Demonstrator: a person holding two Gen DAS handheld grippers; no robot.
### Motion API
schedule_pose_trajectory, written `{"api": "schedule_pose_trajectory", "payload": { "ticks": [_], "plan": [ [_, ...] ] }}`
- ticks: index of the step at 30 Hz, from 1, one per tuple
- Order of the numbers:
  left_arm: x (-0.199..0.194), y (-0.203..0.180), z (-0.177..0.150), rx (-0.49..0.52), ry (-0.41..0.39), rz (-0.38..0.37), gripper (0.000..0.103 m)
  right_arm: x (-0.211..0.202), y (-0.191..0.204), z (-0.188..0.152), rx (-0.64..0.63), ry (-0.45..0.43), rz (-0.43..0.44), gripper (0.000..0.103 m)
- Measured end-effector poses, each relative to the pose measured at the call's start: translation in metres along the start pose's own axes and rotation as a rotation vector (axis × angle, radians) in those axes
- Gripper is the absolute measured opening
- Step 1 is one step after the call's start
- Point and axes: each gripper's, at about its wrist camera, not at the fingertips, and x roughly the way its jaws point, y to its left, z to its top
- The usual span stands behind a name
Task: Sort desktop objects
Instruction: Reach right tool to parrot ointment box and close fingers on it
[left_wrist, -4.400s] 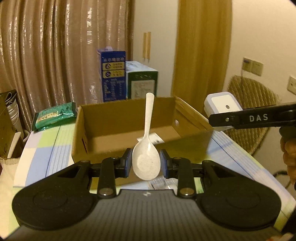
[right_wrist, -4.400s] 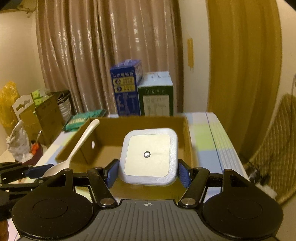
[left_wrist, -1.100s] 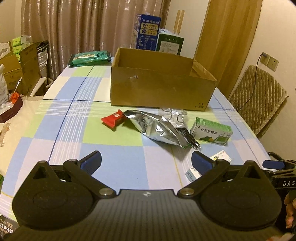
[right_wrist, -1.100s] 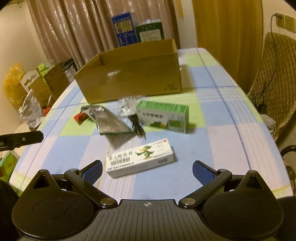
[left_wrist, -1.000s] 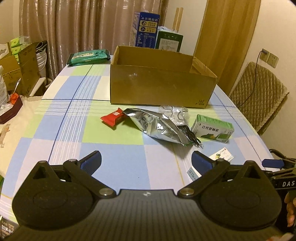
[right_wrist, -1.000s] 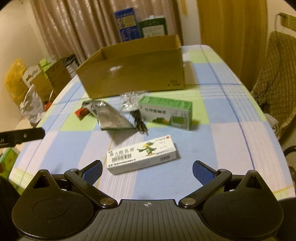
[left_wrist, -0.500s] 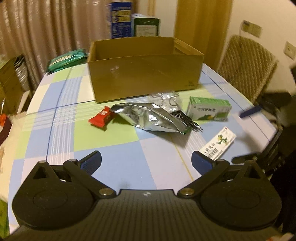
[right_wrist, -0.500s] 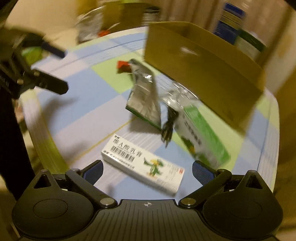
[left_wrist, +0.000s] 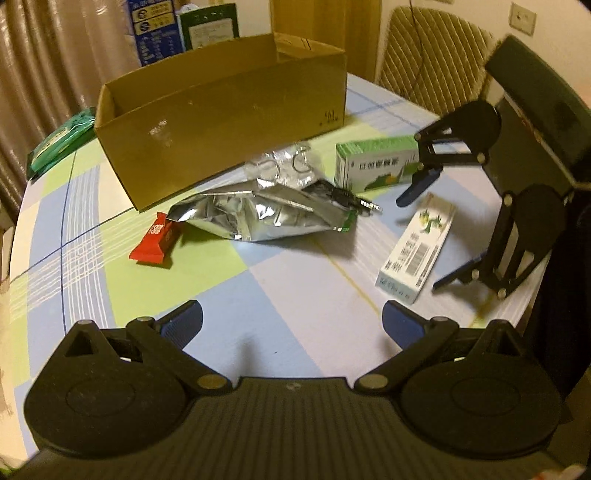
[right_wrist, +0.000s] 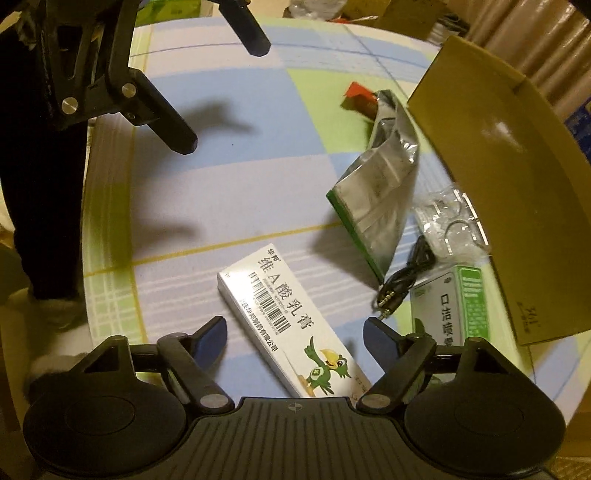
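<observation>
- Checked blue, green and white cloth covers the table (left_wrist: 258, 295), with curtains and stacked cartons behind it at 12 o'clock in the left wrist view.
- Your cardboard box (left_wrist: 221, 110) stands open-topped at the far side, at 12 o'clock from the left claw (left_wrist: 291, 319); judging by the task, it is the bin the loose things go into.
- Your left claw is spread wide and holds nothing, hanging over bare cloth with the clutter ahead of it.
- Your right claw (right_wrist: 295, 336) is also spread wide and empty. It straddles the white ointment box (right_wrist: 291, 325), one finger on each side, neither one touching it.
- That white box lies flat on its broad face. In the right wrist view its long axis runs from 11 o'clock down to 5 o'clock, parrot end nearest the claw, so the fingers cross its narrow width, which looks like the easy way to pinch it.
- Just past it, at 2 o'clock, sit the green medicine box (right_wrist: 454, 306) and a black audio cable (right_wrist: 402, 280), with plugs pointing toward the claw.
- Further on lie the silver foil pouch (left_wrist: 258, 216), a clear plastic bag (left_wrist: 284, 168) and a red snack bar (left_wrist: 159, 240), all short of the cardboard box.
</observation>
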Motion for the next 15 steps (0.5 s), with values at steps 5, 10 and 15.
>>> {"api": "schedule_pose_trajectory", "payload": {
  "ticks": [5, 10, 15],
  "plan": [
    [0.009, 0.006, -0.003, 0.044, 0.025, 0.005, 0.102, 0.004, -0.01, -0.002, 0.028, 0.007, 0.033, 0.069],
    [0.014, 0.014, -0.004, 0.042, 0.03, 0.009, 0.102, 0.003, -0.014, -0.002, 0.064, 0.003, 0.049, 0.052],
    [0.016, 0.019, -0.004, 0.035, 0.029, 0.011, 0.102, 0.0, -0.015, 0.0, 0.109, 0.0, 0.071, 0.04]
  ]
}}
